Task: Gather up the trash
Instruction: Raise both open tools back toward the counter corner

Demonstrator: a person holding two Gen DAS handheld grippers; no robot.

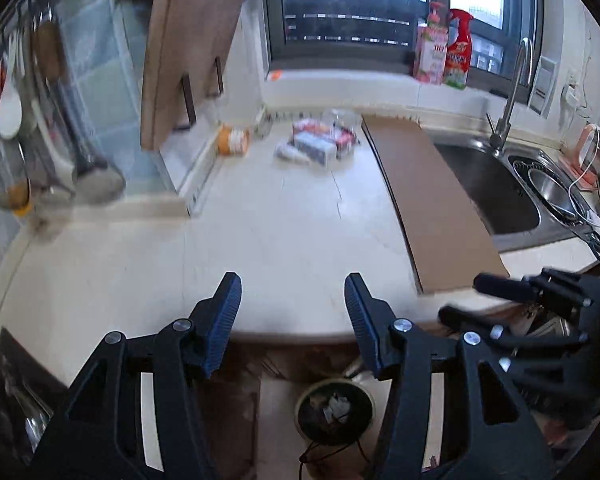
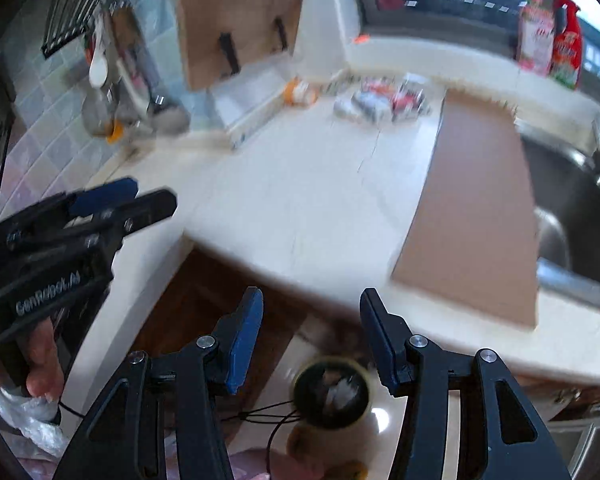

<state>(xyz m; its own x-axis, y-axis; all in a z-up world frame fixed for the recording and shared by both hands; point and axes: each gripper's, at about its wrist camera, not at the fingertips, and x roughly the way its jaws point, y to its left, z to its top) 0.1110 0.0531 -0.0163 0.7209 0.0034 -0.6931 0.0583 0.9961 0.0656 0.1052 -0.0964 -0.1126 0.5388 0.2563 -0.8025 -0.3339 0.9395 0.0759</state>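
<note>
Cream stone makes up the surface [image 1: 284,216], and the trash [image 1: 320,140], a blurred cluster of small packets and wrappers, lies at its far end near the window sill, between an orange-capped bottle [image 1: 233,141] and a brown cardboard sheet [image 1: 432,196] laid beside the steel sink [image 1: 496,192]. Both tools hang above the near edge with nothing between their blue pads: the left tool [image 1: 292,308] stands open, and so does the right tool [image 2: 310,320]. Below them on the floor sits a round bin [image 1: 334,408] with crumpled scraps inside. Only the left view shows the tap [image 1: 512,92] whole, and the right tool from the side at its right edge. Only the right view shows the person's hand [image 2: 40,364] gripping the left tool's handle, with crinkled clear plastic [image 2: 24,416] just beneath it.
</note>
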